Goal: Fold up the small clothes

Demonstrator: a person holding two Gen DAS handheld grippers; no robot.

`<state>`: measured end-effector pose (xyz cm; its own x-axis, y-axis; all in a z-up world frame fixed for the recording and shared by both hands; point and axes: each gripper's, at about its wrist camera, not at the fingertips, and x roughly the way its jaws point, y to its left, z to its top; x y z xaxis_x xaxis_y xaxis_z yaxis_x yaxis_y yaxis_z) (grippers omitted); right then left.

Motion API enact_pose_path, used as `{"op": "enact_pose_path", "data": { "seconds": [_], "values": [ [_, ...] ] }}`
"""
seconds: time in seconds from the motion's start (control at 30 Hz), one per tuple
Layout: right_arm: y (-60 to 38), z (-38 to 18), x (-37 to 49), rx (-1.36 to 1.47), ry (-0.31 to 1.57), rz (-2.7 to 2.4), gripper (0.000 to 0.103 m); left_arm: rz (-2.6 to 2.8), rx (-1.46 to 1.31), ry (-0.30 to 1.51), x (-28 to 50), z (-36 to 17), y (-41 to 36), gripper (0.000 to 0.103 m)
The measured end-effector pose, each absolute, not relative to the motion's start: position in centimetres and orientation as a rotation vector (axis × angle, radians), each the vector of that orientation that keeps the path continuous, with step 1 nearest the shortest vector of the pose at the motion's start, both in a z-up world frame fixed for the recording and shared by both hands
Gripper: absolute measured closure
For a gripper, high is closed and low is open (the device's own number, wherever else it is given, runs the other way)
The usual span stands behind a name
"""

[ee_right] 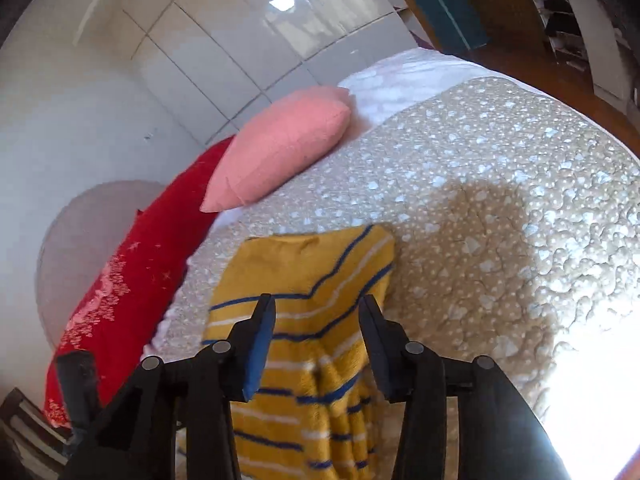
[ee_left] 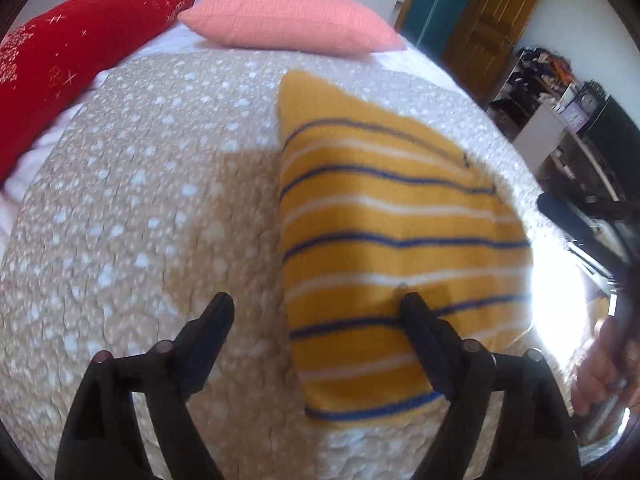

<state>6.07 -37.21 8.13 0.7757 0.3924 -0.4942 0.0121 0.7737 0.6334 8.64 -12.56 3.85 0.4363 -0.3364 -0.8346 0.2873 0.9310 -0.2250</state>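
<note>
Jaws of left gripper (ee_left: 316, 308) gaping, right gripper (ee_right: 318, 308) half-parted, both empty: pinch the striped garment (ee_left: 392, 240) at its edge, then fold squarely.

Both views are brightly lit by daylight, and a blown-out white glare is seen at the lower right of each, where the quilted bedspread (ee_left: 140, 208) is washed out entirely. A soft dark shadow is cast across the bedspread's middle in both views. Strong fisheye bending is seen toward the rims, which are closed off by black corners. The yellow striped garment (ee_left: 392, 240) is smeared by motion blur, and the glossy wall tiles (ee_right: 256, 40) carry a window reflection.
</note>
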Motion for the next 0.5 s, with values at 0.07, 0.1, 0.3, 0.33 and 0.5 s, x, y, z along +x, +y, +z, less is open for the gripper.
{"op": "enact_pose_path", "data": {
  "seconds": [0.07,0.1,0.3,0.33,0.5],
  "values": [
    [-35.8,6.9,5.3,0.653,0.725,0.293,0.059,-0.387,-0.088,1.068,8.2,3.2,-12.0,0.018],
    [-35.1,5.8,5.4,0.626,0.775,0.272,0.059,-0.382,-0.125,1.068,7.8,3.4,-11.4,0.018],
    [-35.1,5.0,3.1,0.587,0.826,0.179,0.056,-0.308,-0.134,0.839,1.2,9.5,-8.0,0.018],
    [-34.9,6.0,1.7,0.586,0.795,0.192,0.053,-0.268,-0.107,0.772,-0.5,11.0,-7.6,0.015],
    [-32.3,10.7,-6.0,0.524,0.627,0.226,0.036,-0.099,0.002,0.464,-7.7,16.1,-6.6,0.000]
  ]
}}
